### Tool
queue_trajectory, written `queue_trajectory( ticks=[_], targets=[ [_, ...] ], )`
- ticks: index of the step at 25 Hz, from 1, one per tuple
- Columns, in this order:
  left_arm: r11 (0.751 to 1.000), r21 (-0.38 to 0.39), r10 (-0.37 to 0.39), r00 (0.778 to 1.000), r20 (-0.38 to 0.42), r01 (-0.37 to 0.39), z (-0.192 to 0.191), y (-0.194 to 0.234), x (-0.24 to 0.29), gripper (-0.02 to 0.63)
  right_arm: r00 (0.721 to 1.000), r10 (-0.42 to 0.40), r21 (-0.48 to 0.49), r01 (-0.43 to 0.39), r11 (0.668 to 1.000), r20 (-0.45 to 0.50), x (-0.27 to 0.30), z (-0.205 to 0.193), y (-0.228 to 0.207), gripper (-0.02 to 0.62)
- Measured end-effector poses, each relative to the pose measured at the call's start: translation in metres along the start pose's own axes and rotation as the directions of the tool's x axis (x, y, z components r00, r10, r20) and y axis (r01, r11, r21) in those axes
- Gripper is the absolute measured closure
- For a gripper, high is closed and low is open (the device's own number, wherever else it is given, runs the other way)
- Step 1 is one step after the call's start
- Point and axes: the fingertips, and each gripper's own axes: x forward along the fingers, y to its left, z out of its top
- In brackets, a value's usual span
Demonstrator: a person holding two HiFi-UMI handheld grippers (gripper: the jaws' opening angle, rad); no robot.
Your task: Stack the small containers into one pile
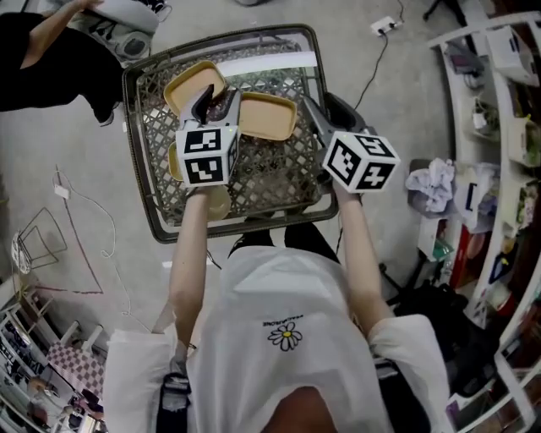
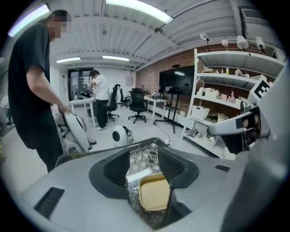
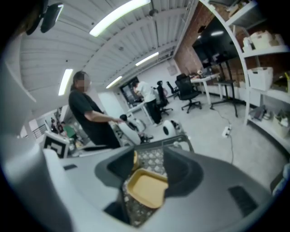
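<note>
Several shallow yellow containers lie on a metal lattice tray table (image 1: 279, 182). One container (image 1: 194, 84) sits at the far left and another (image 1: 269, 116) in the middle. A third (image 1: 217, 203) peeks out under my left gripper's marker cube. My left gripper (image 1: 211, 103) hovers open above the table between the far two containers. In the left gripper view a yellow container (image 2: 154, 192) shows below the open left gripper (image 2: 144, 165), apart from it. My right gripper (image 1: 311, 112) hangs open at the table's right rim. In the right gripper view, the right gripper (image 3: 152, 165) frames the middle container (image 3: 144, 188) without touching it.
A person in black (image 1: 51, 59) bends over white appliances beyond the table's far left corner. White shelving (image 1: 499, 169) with clutter runs along the right. A power strip and cable (image 1: 385, 25) lie on the floor behind, and a wire basket (image 1: 38, 241) at the left.
</note>
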Motion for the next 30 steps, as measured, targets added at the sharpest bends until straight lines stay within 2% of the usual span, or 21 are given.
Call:
queue_trajectory(
  ticks=[3,6,15,23,25,28,30],
  targets=[
    [0.998,-0.048,-0.036,0.995,-0.091,0.032,-0.034,-0.002,0.024,0.373,0.998,-0.016,0.014,0.017,1.000,-0.068,0.021,-0.025,-0.011,0.390],
    [0.998,-0.060,-0.042,0.984,-0.173,0.032,-0.063,0.001,0.047,0.373,0.992,-0.017,0.074,0.027,0.997,-0.128,0.045,-0.050,-0.025,0.390],
    [0.992,-0.119,-0.082,0.921,-0.382,0.039,-0.133,0.008,0.085,0.387,0.947,-0.070,0.265,0.158,0.951,-0.314,0.082,-0.131,-0.068,0.393],
    [0.989,-0.145,-0.100,0.888,-0.449,0.038,-0.158,0.008,0.092,0.422,0.909,-0.055,0.293,0.190,0.937,-0.413,0.095,-0.167,-0.075,0.405],
    [0.989,-0.141,-0.096,0.881,-0.463,0.034,-0.162,0.008,0.093,0.450,0.901,-0.052,0.296,0.196,0.935,-0.431,0.097,-0.173,-0.076,0.412],
    [0.993,-0.116,-0.064,0.874,-0.482,0.009,-0.165,0.012,0.095,0.530,0.893,-0.062,0.295,0.212,0.932,-0.445,0.099,-0.179,-0.079,0.438],
    [0.993,-0.117,-0.054,0.869,-0.492,-0.004,-0.166,0.013,0.095,0.549,0.892,-0.068,0.301,0.222,0.928,-0.446,0.100,-0.181,-0.081,0.471]
  ],
)
